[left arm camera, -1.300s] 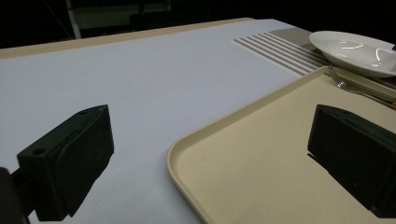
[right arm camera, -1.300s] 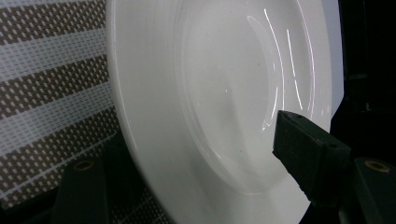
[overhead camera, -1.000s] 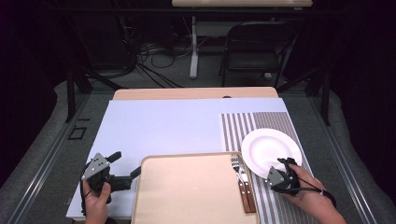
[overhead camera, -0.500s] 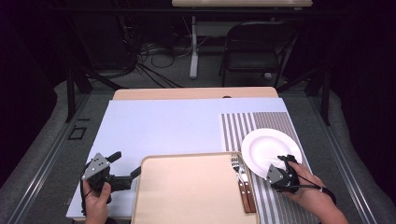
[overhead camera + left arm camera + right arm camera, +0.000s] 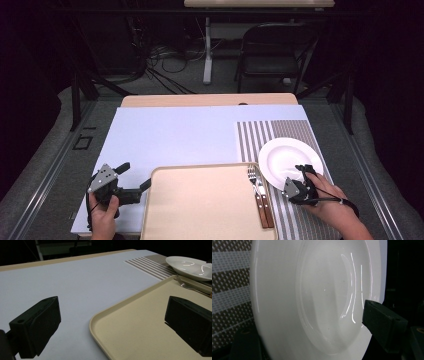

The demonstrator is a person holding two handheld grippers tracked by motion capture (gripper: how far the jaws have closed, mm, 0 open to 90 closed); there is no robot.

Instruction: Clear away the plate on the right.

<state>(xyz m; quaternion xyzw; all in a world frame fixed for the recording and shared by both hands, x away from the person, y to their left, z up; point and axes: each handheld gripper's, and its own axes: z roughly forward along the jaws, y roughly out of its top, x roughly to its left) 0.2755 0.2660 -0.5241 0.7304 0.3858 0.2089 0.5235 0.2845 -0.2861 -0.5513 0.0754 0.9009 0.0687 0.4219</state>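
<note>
1. My right gripper (image 5: pixel 301 176) sits at the near rim of the plate (image 5: pixel 287 160), and its jaws have just been opening. In the right gripper view one jaw stands over the plate's edge and the other lies low beside the opposite side, so the rim is between them, but I see no pad pressing on it. I take this gripper as released.

2. Compared with a second ago, the plate is in the same place: on the striped mat (image 5: pixel 260 135) at the right of the desk (image 5: pixel 175 135), just beside the tray (image 5: pixel 200 205). Neither hand has shifted in the high view.

3. What this means, in my judgement: either the plate has just been let go here, or the jaws are being made wide enough to take the rim. I cannot tell which from these pictures. In both cases the plate lies flat on the mat now and is not carried.

4. My left gripper (image 5: pixel 134 181) rests at the left edge of the tray with its jaws wide apart. In the left gripper view one jaw is over the desk and the other over the tray, and nothing is gripped between them.

5. The fork (image 5: pixel 253 176) and the knife (image 5: pixel 265 205) lie on the right side of the tray, near the plate, and neither is touched.

6. If the plate must be lifted next, I think the thin, smooth rim can slip, so the jaws need to close squarely on it.
</note>
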